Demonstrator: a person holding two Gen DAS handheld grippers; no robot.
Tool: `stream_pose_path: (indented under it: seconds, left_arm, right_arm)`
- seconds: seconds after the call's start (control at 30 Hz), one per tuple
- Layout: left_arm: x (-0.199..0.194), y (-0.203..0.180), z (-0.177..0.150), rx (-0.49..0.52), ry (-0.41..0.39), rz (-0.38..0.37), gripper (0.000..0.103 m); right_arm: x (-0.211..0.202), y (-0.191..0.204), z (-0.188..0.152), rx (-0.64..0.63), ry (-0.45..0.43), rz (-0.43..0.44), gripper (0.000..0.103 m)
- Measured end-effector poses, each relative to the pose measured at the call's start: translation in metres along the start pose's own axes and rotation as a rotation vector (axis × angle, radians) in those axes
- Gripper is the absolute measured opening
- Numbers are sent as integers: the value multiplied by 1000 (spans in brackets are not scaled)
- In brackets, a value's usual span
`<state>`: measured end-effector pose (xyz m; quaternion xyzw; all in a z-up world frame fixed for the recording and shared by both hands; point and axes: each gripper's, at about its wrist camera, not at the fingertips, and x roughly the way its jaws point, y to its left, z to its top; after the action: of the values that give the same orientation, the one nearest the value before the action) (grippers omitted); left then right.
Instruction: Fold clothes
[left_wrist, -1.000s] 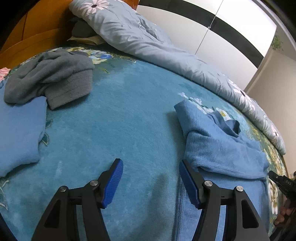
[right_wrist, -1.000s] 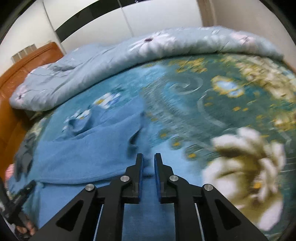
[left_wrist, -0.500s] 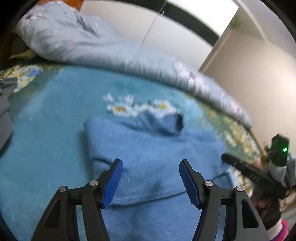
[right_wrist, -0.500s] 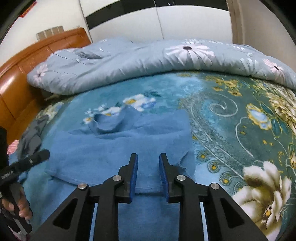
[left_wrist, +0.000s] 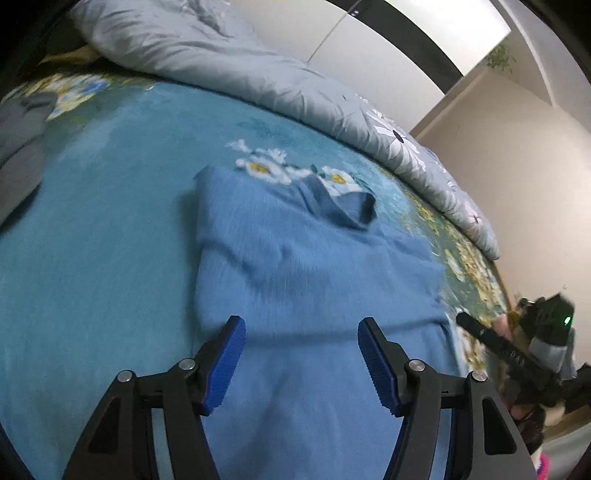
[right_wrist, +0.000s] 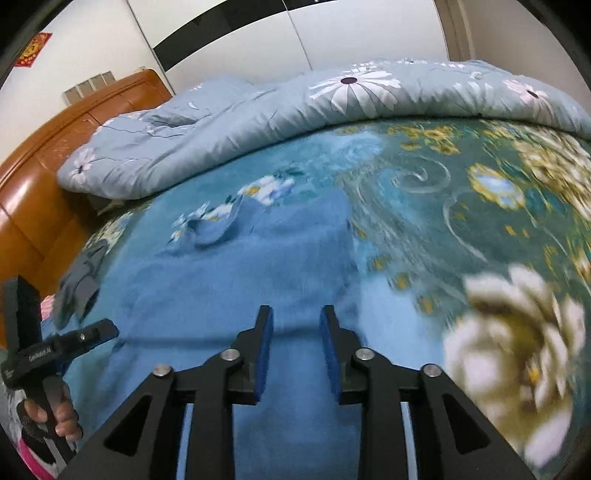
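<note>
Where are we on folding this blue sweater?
Done: the blue sweater lies on the bed with both sides folded in, forming a rectangle, collar at the far end. In hand: nothing; the left tongs and right tongs are open above its near half. Left: folding it bottom to top.

Sweater (left_wrist: 295, 266) on bed (left_wrist: 103, 229), frame centre, ahead of my left tool (left_wrist: 301, 365); quilt (left_wrist: 229, 70) behind it, top; grey garment (left_wrist: 22, 147) far left.
</note>
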<state>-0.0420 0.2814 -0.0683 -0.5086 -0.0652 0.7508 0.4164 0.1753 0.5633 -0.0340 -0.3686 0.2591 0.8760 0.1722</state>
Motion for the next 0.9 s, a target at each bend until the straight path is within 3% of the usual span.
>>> stream_pose_path:
  seconds: [0.33,0.5,0.77,0.9]
  left_arm:
    - [-50,18,-85,-50,62,51,71]
    - [-61,16,-110,-65,123,-31,78]
    - [-82,24,-143,-148,178,-173,78]
    - [-87,22,-155,-149,211,-197,78]
  right_arm:
    - [-69,-56,-95,116,54,0,39]
    - [-83,-57,-122,154,52,75,41]
    - [-92,-49,-154,182,104,233,44]
    - [-100,-55,-165,212,111,308,44]
